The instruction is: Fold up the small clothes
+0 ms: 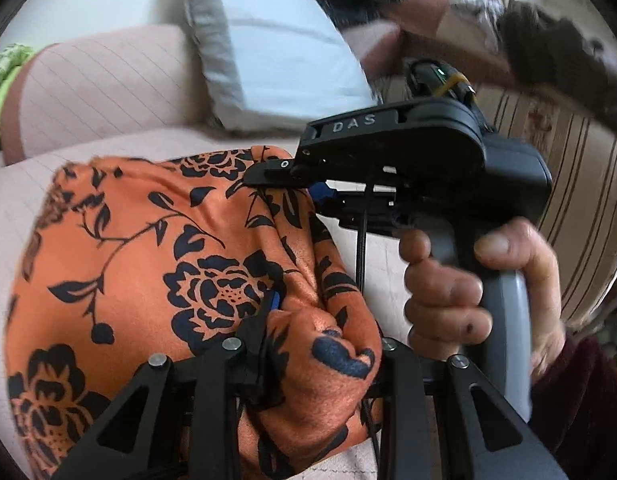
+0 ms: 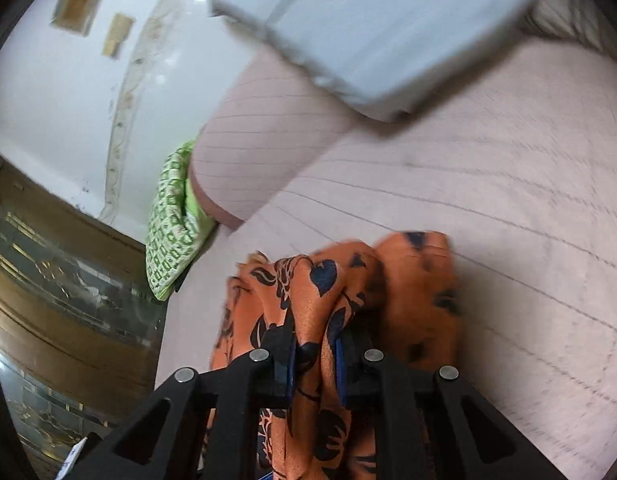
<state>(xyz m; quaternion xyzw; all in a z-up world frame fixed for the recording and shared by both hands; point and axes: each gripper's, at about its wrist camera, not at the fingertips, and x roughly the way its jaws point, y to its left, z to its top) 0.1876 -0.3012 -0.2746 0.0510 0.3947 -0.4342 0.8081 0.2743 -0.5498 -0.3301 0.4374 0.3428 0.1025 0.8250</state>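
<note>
Both claws hold the same orange floral garment (image 1: pixel 140 264) above the pink striped sofa seat (image 2: pixel 488 208). The left gripper (image 1: pixel 308 332) clamps a bunched fold; the right gripper (image 2: pixel 314 354) is nipped tight on another gather. The cloth is crumpled, so its long axis can't be told. A pale blue cushion (image 1: pixel 276 44) leans behind

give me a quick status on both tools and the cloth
Left tool shut on orange floral cloth. Right tool shut on same cloth. Nothing blocking.
</note>
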